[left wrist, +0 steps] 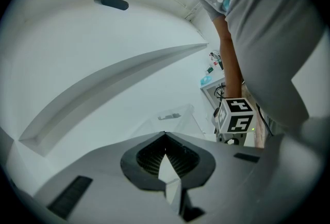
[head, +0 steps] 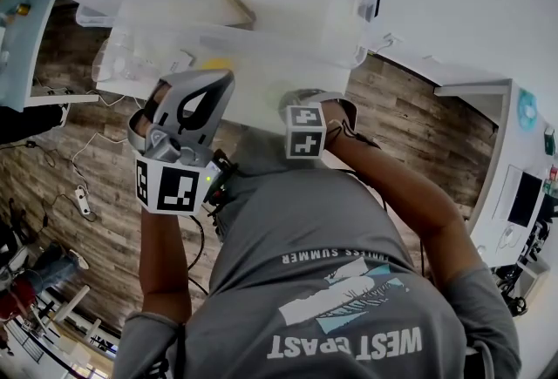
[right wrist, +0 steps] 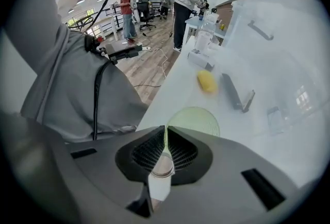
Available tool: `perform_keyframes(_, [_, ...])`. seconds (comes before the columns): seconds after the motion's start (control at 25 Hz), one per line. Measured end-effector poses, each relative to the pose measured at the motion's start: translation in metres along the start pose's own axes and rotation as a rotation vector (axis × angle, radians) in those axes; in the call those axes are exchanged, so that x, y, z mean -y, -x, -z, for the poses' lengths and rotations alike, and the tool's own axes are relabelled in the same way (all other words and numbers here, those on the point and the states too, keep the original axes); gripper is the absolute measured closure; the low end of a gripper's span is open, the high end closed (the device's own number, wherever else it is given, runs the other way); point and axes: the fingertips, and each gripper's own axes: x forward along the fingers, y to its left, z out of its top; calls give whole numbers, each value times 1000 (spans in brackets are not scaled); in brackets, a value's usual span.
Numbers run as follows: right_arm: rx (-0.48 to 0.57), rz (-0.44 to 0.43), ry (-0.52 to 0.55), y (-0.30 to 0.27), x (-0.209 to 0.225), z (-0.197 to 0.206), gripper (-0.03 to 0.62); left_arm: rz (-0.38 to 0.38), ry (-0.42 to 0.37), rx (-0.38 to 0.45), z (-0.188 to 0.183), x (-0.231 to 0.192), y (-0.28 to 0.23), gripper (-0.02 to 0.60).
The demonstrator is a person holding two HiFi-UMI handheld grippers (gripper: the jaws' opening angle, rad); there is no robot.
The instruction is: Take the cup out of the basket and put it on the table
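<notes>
Pale green cup (right wrist: 198,121) mostly hidden behind the right gripper (right wrist: 165,128), wall pinched in its narrow jaws, mouth toward camera, axis along jaws, left gripper (left wrist: 165,134) closed, empty

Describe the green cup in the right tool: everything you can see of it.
The cup is pale green and translucent, plastic by its look, and round, seen nearly end-on. The right tool pinches its thin wall between almost closed jaws, so that the cup hangs just beyond them, over the white table and near its edge. Whether the cup touches the table cannot be told.
</notes>
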Motion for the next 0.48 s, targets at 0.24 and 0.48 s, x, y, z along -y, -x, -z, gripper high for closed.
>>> perform_keyframes(0.24, [-8,4,-1,-3,4,0,566,2,1,-2,-1,3,1,574])
perform_keyframes(0.48, [27,14,4,5,5,-6,548,4,-5,-8,-2,4,5,574])
